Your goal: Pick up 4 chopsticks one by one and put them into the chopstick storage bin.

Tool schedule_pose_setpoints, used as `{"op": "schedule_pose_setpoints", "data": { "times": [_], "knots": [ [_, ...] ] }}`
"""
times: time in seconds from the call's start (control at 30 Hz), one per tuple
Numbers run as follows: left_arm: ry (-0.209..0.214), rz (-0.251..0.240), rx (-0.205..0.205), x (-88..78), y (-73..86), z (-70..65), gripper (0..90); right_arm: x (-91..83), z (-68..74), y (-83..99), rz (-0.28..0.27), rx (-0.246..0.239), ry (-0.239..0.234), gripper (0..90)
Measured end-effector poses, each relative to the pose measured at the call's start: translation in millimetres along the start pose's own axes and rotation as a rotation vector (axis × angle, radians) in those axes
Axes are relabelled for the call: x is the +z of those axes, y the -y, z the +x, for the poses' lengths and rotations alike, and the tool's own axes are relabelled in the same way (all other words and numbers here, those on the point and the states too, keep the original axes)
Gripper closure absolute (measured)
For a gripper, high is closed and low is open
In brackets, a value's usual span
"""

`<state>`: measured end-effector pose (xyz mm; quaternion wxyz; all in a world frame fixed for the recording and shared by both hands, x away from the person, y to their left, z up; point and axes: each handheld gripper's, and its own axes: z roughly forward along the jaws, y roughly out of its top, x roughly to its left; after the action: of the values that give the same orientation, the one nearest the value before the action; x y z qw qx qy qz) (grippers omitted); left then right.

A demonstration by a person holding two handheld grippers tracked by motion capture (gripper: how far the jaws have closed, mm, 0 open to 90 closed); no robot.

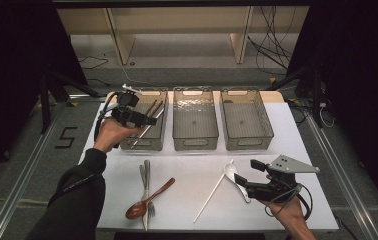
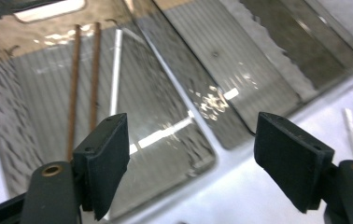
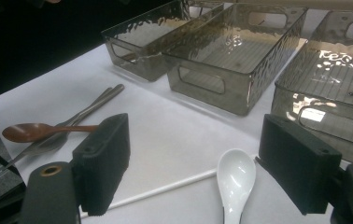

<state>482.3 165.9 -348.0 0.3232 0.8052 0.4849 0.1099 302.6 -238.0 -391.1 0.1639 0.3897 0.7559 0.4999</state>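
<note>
1. My left tool hangs released over the left bin, jaws wide with nothing between them.
2. In that bin two brown chopsticks and a white one lie lengthwise, side by side.
3. My right tool gapes around the white spoon on the worktop, bowl pointing towards the bins.

You can read one sign: a large black numeral "5" marked on the grey floor to the left of the white table, beside the metal floor rail, seen in the high view. It stands alone there, with no other characters beside it. You will find no legible wording, brand or number in either gripper view.
</note>
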Motion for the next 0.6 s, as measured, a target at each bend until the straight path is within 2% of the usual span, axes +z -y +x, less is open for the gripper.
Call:
{"op": "schedule_pose_setpoints", "data": {
  "times": [0.07, 0.17, 0.23, 0.3, 0.43, 0.6],
  "knots": [
    [-0.002, -0.003, 0.019, -3.1, 9.5, -9.2, 23.8, 0.1, -0.2, 0.0, 0.001, 0.001, 0.0, 25.7],
    [0.041, -0.003, 0.004, -2.0, 25.2, -20.6, 23.3, 0.5, -0.2, 0.0, 0.002, 0.002, 0.003, 25.7],
    [0.038, 0.036, 0.033, 4.2, 32.4, -30.7, 23.1, 1.0, 0.0, -0.3, 0.003, -0.003, 0.003, 25.7],
    [0.041, 0.046, 0.048, 9.5, 38.5, -42.4, 22.5, 1.3, 1.2, -0.8, 0.002, -0.006, 0.002, 25.7],
    [0.058, 0.092, 0.106, 17.8, 45.4, -64.9, 21.4, 0.0, 1.2, -1.1, -0.001, -0.011, 0.006, 25.7],
    [0.074, 0.119, 0.138, 27.6, 52.9, -84.0, 21.0, -1.1, 0.1, -0.7, -0.004, -0.007, 0.007, 25.7]
  ]
}}
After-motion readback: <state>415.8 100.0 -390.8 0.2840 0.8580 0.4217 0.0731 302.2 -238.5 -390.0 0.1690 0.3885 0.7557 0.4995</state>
